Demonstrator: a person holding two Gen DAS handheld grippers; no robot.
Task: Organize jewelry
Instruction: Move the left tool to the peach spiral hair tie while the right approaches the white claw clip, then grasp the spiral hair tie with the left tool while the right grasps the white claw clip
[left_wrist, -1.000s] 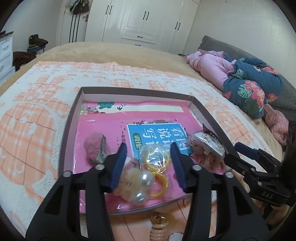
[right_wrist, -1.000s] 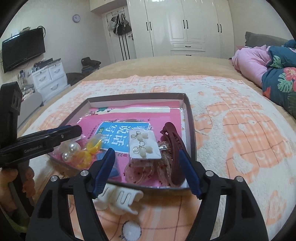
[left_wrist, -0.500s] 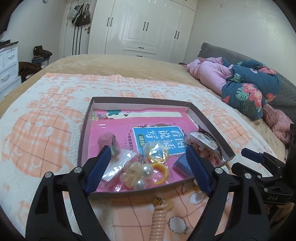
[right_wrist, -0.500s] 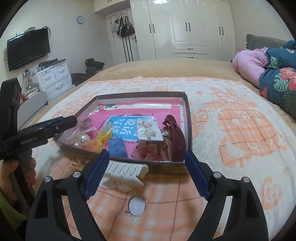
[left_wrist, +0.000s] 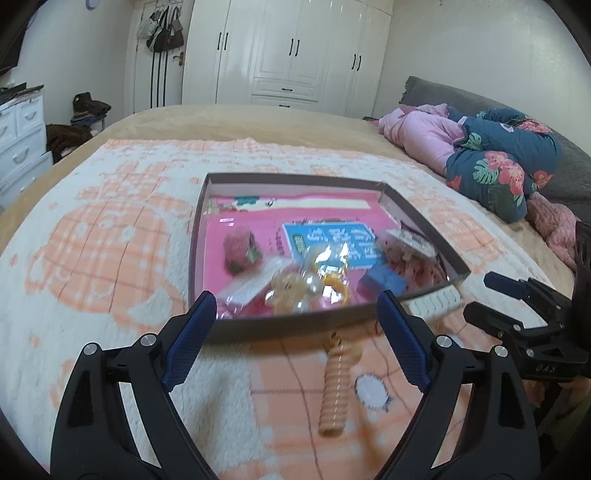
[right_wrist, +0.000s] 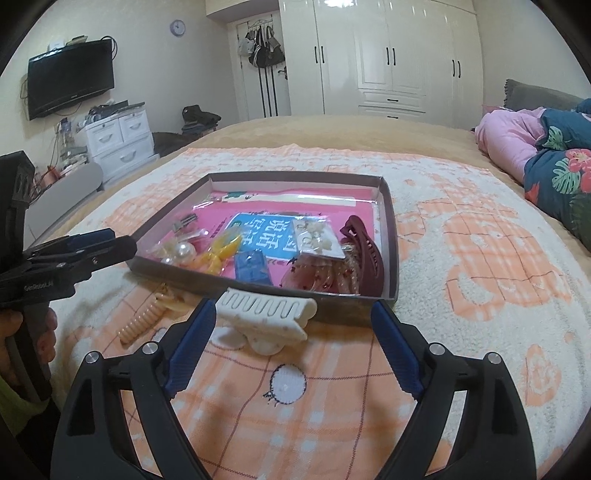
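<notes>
- Jewelry lies in a shallow tray (right_wrist: 391, 236) on a blanket (right_wrist: 461, 266) spread over a bed; most pieces crowd the tray's near edge, and its far half shows only the pink liner.
- Along that near edge, from the left corner: pearl baubles (right_wrist: 183, 252), a yellow piece (right_wrist: 221, 249), a blue piece (right_wrist: 253, 267), a card of earrings (right_wrist: 319, 238) and a maroon claw clip (right_wrist: 364, 247) in the right corner.
- The maroon clip's long axis runs near to far, along the tray's right wall.
- A pink fuzzy clip (left_wrist: 238, 249) sits apart, toward the tray's left wall.
- Two pieces lie outside on the blanket: a white claw clip (right_wrist: 266, 317) just beside the tray's near wall, long axis along that wall, and a peach ribbed clip (left_wrist: 334, 387) off the near left corner, long axis pointing toward the tray.
- Left gripper (left_wrist: 295, 328) hangs over the blanket in front of the near wall, jaws opening, nothing pressed between the pads; the peach clip lies below the gap.
- Right gripper (right_wrist: 291, 338) has its jaws opening too, wide apart, gripping nothing; the white clip lies between them, untouched.
- The blanket is bare to the left, right and far side of the tray, with piled bedding (right_wrist: 546, 158) well off at the bed's far right.
</notes>
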